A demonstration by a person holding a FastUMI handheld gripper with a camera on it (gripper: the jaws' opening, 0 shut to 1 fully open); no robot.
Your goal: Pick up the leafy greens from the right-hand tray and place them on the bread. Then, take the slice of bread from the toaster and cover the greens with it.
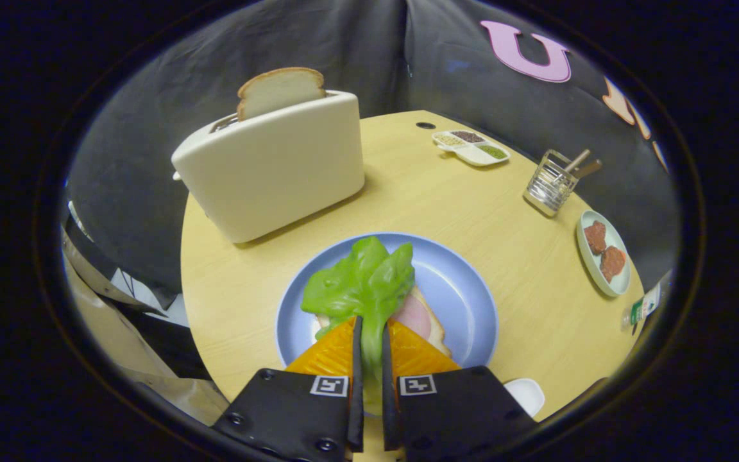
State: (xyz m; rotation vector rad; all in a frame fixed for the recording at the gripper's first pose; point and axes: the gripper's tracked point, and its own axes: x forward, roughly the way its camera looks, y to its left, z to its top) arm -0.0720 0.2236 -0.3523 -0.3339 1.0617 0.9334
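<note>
Leafy greens (363, 282) are pinched by the stem end between the two fingers of the gripper (369, 330); both fingers press on the stem, gap nearly closed. Leaf body fans out just ahead of the fingertips and droops over the food on the blue plate (466, 301).

Under the greens: a slice of bread (437, 330) with what looks like a pink slice of ham (411, 314) on top, partly hidden by the leaf and the fingers, so whether the leaf actually rests on it or hangs just above is hard to tell. Plate sits on the round wooden table (466, 205), right ahead of the gripper.

Beside the gripper body on its right, a small white dish (526, 393) at the table edge, mostly cut off.

Beyond the plate, to the left: cream toaster (273, 170), standing upright, well apart from the plate. One bread slice (280, 90) stands upright in its slot, upper half sticking out.

To the right of the plate, near the table edge: pale green oval tray (603, 253) holding two reddish-brown patties (603, 250).

Further back on that side: wire holder (550, 186) with wooden sticks leaning in it. Farthest: white divided dish (472, 146) with small portions of different colours, next to a dark hole in the tabletop.
</note>
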